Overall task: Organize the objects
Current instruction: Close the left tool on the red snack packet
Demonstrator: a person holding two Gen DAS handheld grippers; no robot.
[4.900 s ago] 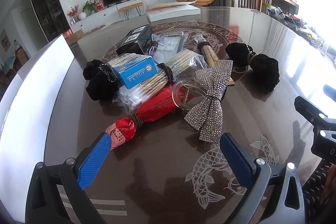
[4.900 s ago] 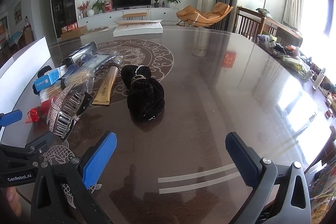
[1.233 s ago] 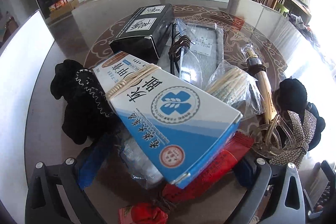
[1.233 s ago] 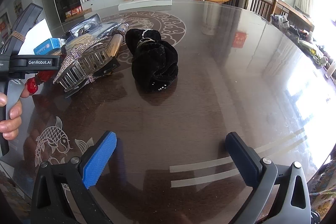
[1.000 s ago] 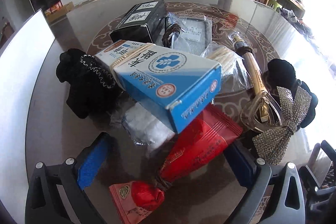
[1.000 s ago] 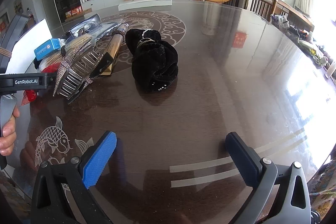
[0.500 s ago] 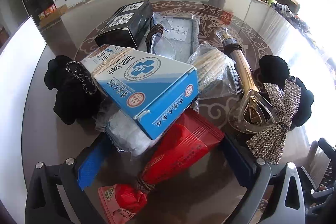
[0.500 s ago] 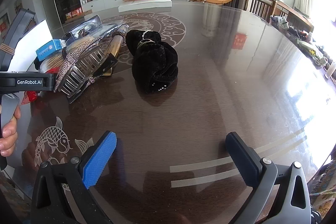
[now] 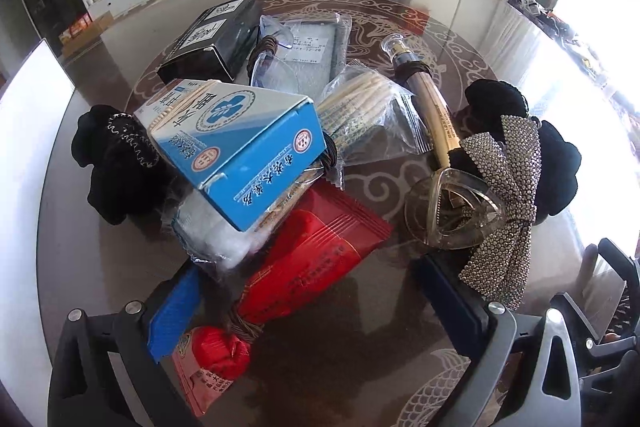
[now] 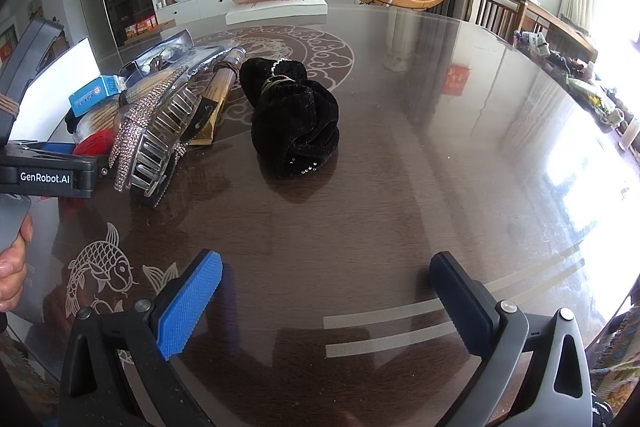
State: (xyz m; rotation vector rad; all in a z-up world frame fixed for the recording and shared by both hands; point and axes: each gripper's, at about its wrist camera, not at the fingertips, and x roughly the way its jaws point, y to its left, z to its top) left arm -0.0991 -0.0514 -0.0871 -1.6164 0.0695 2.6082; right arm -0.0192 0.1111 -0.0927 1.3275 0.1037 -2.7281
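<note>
Altogether the dark, glossy table point(image 9: 92, 267) carries one pile of small goods. Counted in the left wrist view: two black velvet scrunchies, one at the left point(image 9: 116, 163) and one at the right point(image 9: 552, 163); one blue-and-white cardboard box point(image 9: 240, 143) with a band around it, propped on a crinkly clear bag of white cotton point(image 9: 216, 231); one red foil packet point(image 9: 320, 255) cinched by a brown hair tie; one clear bag of pale sticks point(image 9: 368, 111); one black carton point(image 9: 220, 39); one grey sleeve in clear plastic point(image 9: 316, 47); one long golden tube point(image 9: 432, 115); one transparent claw clip with a rhinestone bow point(image 9: 500, 203).

The left hand-held gripper point(image 9: 316, 299) is spread wide, its blue ribbed pads either side of the red packet's near end, gripping nothing. The right hand-held gripper point(image 10: 326, 291) is likewise spread, over bare table.

Only the right wrist view shows the clip's clear comb teeth point(image 10: 160, 135) from the side, the right-hand scrunchie point(image 10: 296, 119) whole with tiny sparkles, a hand point(image 10: 12, 267) on the left tool's handle, and an etched fish point(image 10: 100, 275).
</note>
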